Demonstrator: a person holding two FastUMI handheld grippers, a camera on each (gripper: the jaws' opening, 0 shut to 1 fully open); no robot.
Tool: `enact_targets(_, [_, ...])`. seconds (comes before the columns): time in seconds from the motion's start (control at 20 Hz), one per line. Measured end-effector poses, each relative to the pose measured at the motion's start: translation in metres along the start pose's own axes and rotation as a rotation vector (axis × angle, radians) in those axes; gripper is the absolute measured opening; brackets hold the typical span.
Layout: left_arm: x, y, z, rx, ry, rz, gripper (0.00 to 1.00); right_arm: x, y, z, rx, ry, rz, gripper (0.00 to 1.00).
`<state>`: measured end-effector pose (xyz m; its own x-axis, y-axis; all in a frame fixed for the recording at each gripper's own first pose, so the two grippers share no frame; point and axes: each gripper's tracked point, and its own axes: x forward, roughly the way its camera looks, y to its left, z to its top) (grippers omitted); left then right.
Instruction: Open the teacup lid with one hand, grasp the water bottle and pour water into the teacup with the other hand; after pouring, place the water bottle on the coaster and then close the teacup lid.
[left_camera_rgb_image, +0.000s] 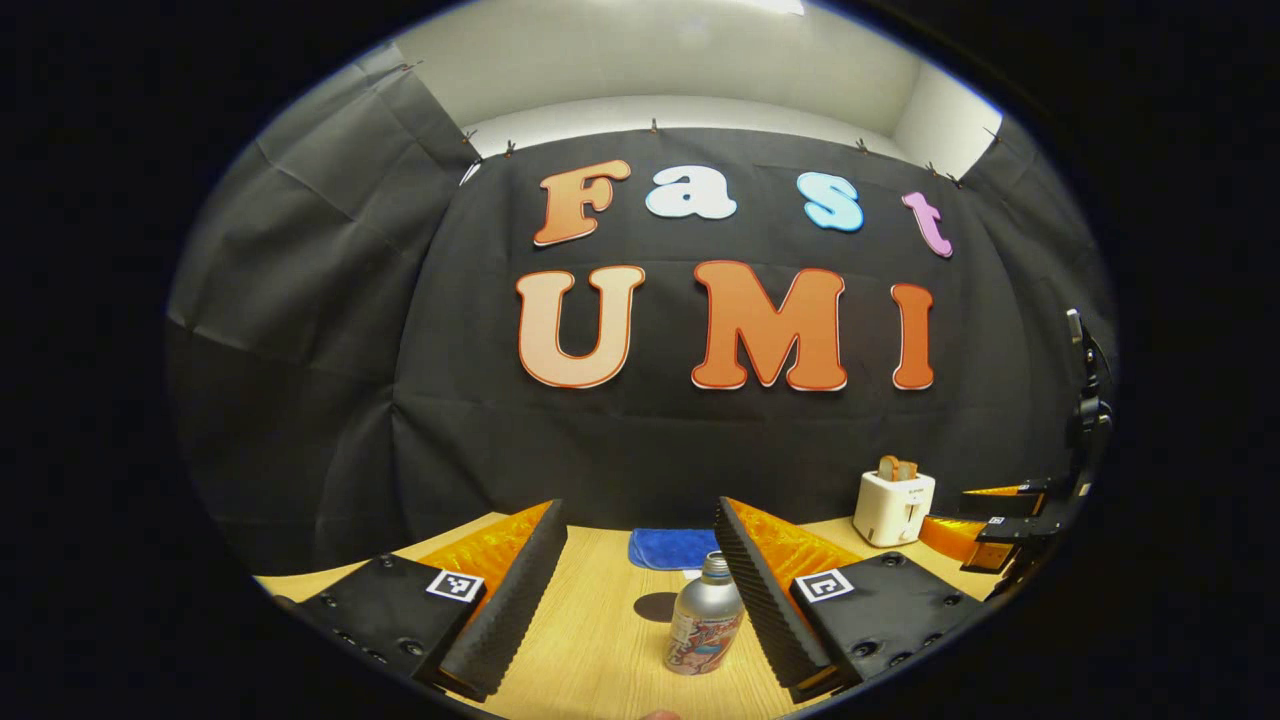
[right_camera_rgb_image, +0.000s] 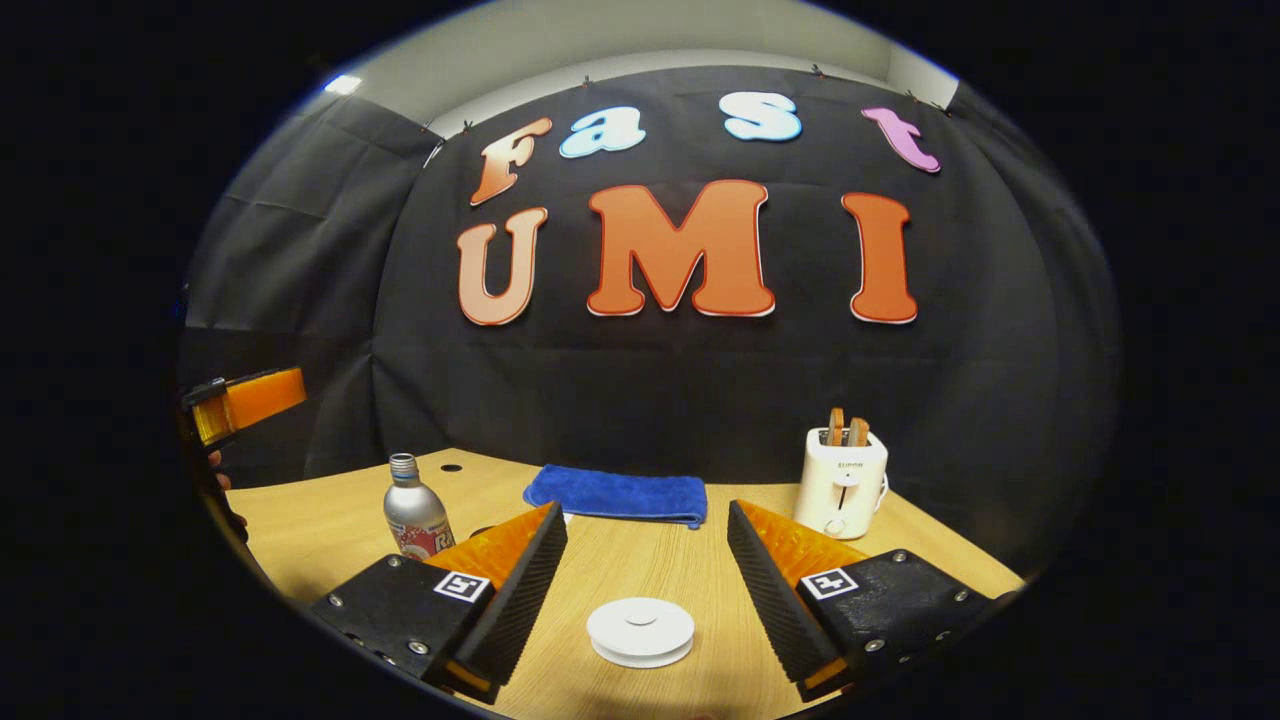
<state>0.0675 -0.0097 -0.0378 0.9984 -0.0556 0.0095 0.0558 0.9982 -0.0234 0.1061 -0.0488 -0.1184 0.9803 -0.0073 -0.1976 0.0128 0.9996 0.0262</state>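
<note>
Left gripper view: left gripper (left_camera_rgb_image: 640, 580) open around water bottle (left_camera_rgb_image: 703, 628), not touching

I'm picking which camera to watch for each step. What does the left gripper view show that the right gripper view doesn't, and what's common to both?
Left gripper view: the dark round coaster behind the water bottle, which stands between the open left gripper.

Right gripper view: the white teacup lid between the open right gripper.

Both: the bottle, blue cloth, toaster and wooden table.
</note>
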Motion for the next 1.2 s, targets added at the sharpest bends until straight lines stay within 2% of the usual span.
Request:
enact_targets(0.15, [0.001, 0.0, -0.011, 0.012, 0.021, 0.0, 0.97, 0.012, 0.004, -0.02, 0.009, 0.047, 0.018, 0.92])
enact_targets(0.35, [0.004, 0.001, -0.022, 0.01, 0.042, 0.002, 0.97, 0.025, 0.01, -0.051, -0.062, 0.121, 0.035, 0.82])
enact_targets(0.45, [0.007, 0.002, -0.029, 0.002, 0.054, 0.004, 0.97, 0.032, 0.012, -0.066, -0.09, 0.15, 0.036, 0.74])
enact_targets(0.5, [0.008, 0.004, -0.032, 0.001, 0.061, 0.009, 0.97, 0.034, 0.013, -0.072, -0.094, 0.16, 0.035, 0.66])
enact_targets(0.7, [0.008, 0.005, -0.046, 0.009, 0.09, 0.018, 0.97, 0.043, 0.014, -0.094, -0.091, 0.205, 0.037, 0.59])
enact_targets(0.85, [0.012, 0.009, -0.053, 0.016, 0.106, 0.03, 0.97, 0.05, 0.01, -0.106, -0.046, 0.235, 0.033, 0.55])
enact_targets(0.9, [0.012, 0.009, -0.056, 0.011, 0.111, 0.032, 0.97, 0.05, 0.011, -0.111, -0.029, 0.248, 0.045, 0.51])
enact_targets(1.2, [0.016, 0.003, -0.071, 0.008, 0.153, 0.024, 0.97, 0.055, 0.007, -0.119, -0.077, 0.261, 0.04, 0.33])
